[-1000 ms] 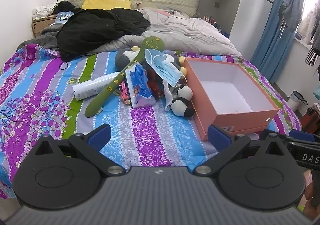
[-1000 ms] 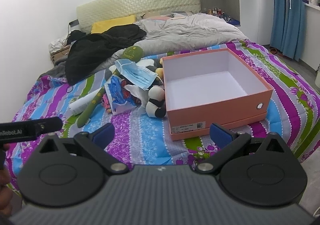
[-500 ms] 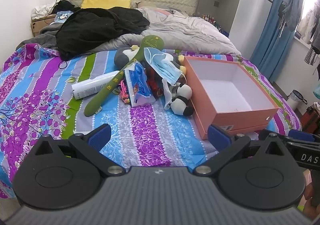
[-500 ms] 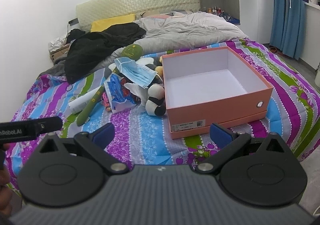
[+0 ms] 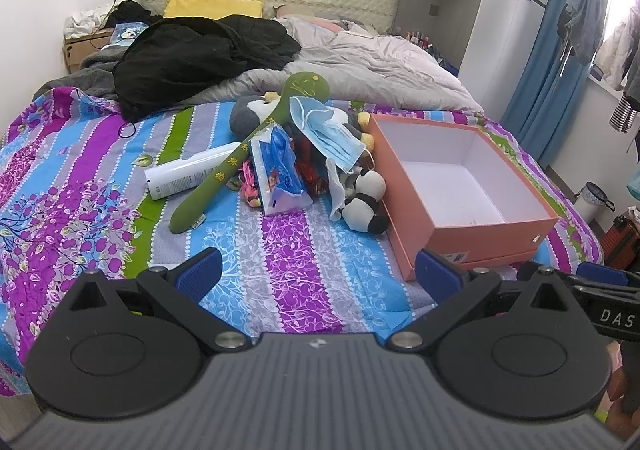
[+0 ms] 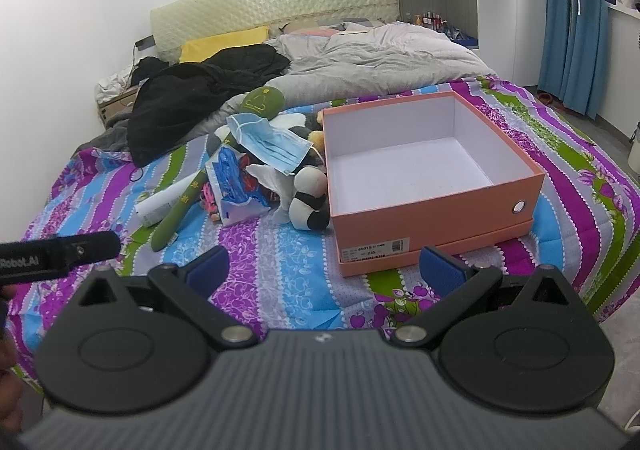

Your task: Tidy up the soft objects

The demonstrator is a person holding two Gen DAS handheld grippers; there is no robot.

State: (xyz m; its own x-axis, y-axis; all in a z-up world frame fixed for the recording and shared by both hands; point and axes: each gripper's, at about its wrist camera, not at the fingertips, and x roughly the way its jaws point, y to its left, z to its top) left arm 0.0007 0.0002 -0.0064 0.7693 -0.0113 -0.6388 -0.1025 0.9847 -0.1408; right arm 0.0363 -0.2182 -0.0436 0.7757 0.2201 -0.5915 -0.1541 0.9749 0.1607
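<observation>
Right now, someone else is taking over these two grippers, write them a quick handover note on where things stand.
Left gripper: open, empty, hovering over the striped bedspread short of the pile.
Right gripper: open, empty, in front of the box's near corner.
Orange box: open on the bed, nothing visible inside.
Pile just left of the box: panda plush against its wall, blue face mask draped on top, long green plush, blue-printed packet, white tube, other toys underneath that are hard to make out.
Done: nothing sorted.
Left: probably move the soft items into the box, the mask or panda look easiest first.
</observation>
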